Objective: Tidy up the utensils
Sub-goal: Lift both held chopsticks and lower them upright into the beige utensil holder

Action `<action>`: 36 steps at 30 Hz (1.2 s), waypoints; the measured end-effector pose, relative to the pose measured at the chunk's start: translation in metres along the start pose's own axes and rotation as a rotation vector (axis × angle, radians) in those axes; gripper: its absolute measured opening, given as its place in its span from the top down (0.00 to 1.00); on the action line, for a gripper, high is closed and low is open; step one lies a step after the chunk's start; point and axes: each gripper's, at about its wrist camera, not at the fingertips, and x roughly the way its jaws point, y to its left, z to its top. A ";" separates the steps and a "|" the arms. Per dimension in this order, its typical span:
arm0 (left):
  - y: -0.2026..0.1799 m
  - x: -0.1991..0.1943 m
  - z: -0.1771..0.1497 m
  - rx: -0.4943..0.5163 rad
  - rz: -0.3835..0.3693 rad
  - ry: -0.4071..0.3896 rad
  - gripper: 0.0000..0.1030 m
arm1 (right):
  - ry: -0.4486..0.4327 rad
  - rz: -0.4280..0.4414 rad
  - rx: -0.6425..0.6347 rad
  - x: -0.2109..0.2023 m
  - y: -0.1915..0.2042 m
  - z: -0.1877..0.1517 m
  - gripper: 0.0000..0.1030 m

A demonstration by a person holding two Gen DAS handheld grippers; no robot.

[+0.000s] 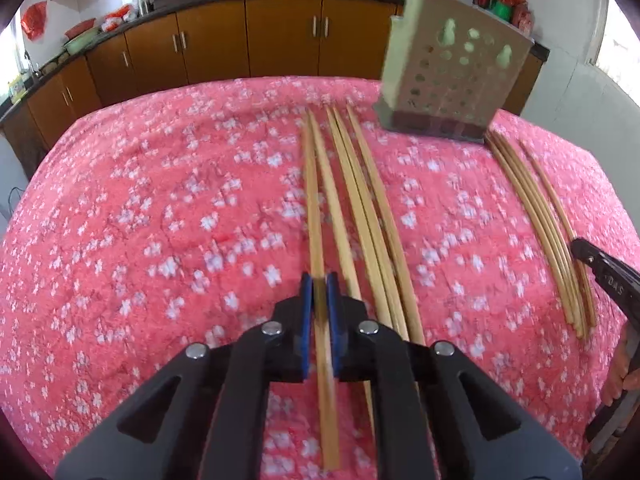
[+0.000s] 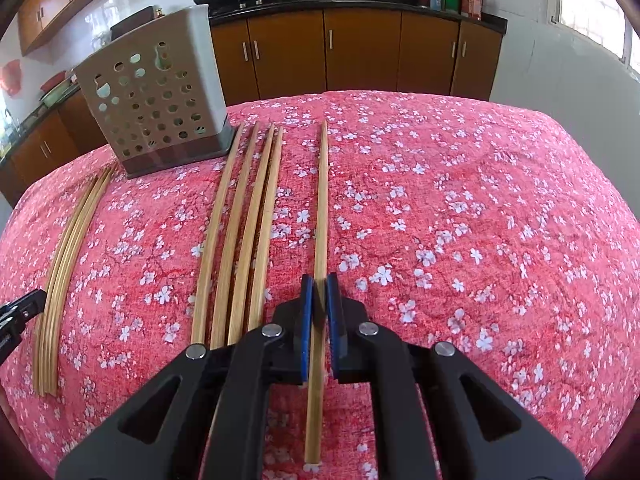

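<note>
Left gripper [image 1: 320,286] closed on one chopstick [image 1: 316,220] | right gripper [image 2: 319,286] pinching single chopstick [image 2: 321,200] | perforated holder [image 2: 160,100] ahead-left of it on counter [image 2: 480,220] | step: pickup; next: lift, tip into holder.

Bare tablecloth [image 2: 480,220] right of the chopsticks [image 2: 240,224]; perforated holder [image 2: 156,96] far-left obstacle.

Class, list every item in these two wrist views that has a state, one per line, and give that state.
Left hand-held gripper: shut on a chopstick.
Right hand-held gripper: shut on a single chopstick.
Perforated utensil holder: upright on the floral tablecloth.
Four loose chopsticks: lying flat, side by side.
Cabinet doors: closed.
</note>
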 end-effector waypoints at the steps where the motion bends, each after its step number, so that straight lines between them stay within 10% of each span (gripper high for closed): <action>1: 0.001 0.001 0.001 0.002 0.003 -0.004 0.91 | -0.002 0.002 -0.001 0.001 -0.001 0.001 0.92; 26: 0.039 -0.010 -0.015 -0.025 0.028 -0.046 0.92 | -0.020 0.033 0.047 -0.018 -0.013 -0.008 0.92; 36: 0.058 -0.108 0.029 -0.066 0.011 -0.302 0.92 | -0.318 0.034 0.051 -0.104 -0.019 0.029 0.92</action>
